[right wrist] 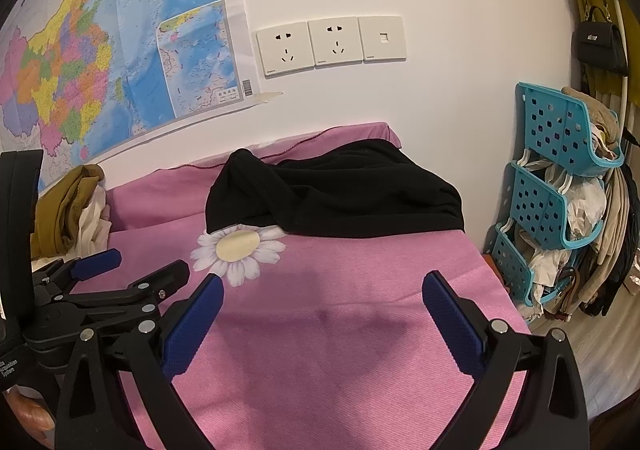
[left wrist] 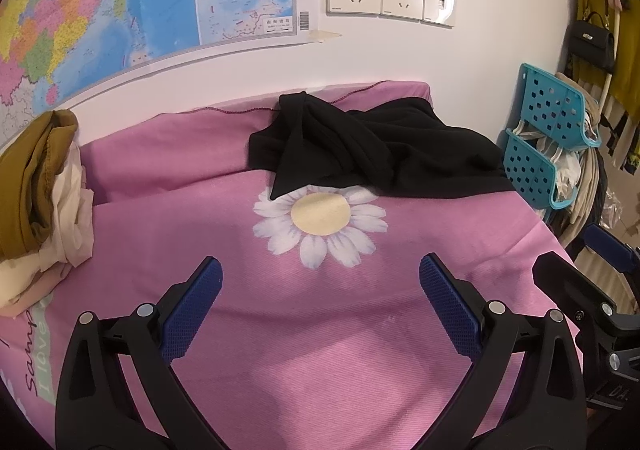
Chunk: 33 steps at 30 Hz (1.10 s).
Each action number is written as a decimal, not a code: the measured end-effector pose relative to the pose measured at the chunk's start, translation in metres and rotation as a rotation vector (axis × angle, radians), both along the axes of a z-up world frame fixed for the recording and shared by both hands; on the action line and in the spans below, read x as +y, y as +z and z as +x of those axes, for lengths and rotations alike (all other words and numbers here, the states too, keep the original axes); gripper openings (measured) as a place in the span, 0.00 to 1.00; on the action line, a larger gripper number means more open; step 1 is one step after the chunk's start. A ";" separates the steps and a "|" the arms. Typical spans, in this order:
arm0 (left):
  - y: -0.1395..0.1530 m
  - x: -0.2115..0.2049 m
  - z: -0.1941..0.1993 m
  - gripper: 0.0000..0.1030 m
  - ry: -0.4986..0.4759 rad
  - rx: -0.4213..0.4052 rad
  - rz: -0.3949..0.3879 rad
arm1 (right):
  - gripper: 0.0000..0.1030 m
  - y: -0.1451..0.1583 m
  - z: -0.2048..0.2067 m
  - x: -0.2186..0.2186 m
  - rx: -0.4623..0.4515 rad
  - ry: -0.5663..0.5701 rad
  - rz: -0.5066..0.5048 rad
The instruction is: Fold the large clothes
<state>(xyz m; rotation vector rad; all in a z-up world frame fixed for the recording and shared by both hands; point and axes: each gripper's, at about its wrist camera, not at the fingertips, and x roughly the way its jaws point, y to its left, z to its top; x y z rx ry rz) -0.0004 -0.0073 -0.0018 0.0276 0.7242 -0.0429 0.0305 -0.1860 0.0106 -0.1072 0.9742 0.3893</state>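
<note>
the left wrist view takes in the near left corner of the pink bedsheet, where printed lettering runs along a pale band, and it shows only two tiers of the teal basket rack; the right wrist view shows three tiers of that rack stuffed with pale cloth and bags, plus a strip of floor at far right. each view catches the other tool at its edge: the right gripper sits at the right border of the left view, and the left gripper lies at the left of the right view, with a bit of a hand below it

the left gripper is spread wide with nothing between its blue pads, hovering over bare sheet. the right gripper is likewise spread wide and holds nothing

the black garment lies crumpled at the far end of the bed against the wall, its near edge overlapping the top petals of the printed daisy. it is well apart from both claws, ahead of them, with the daisy between it and the left one. in the right view the black garment sits straight ahead and the daisy lies ahead to the left

a pile of mustard and cream clothes sits at the left edge of the bed, under a wall map
</note>
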 end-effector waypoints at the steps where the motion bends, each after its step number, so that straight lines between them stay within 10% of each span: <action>1: 0.000 0.000 0.000 0.95 0.001 0.000 0.000 | 0.94 0.000 0.000 0.000 0.000 0.001 -0.001; 33: 0.002 0.000 0.001 0.95 0.000 0.005 -0.009 | 0.94 0.001 0.000 0.002 -0.010 0.008 -0.005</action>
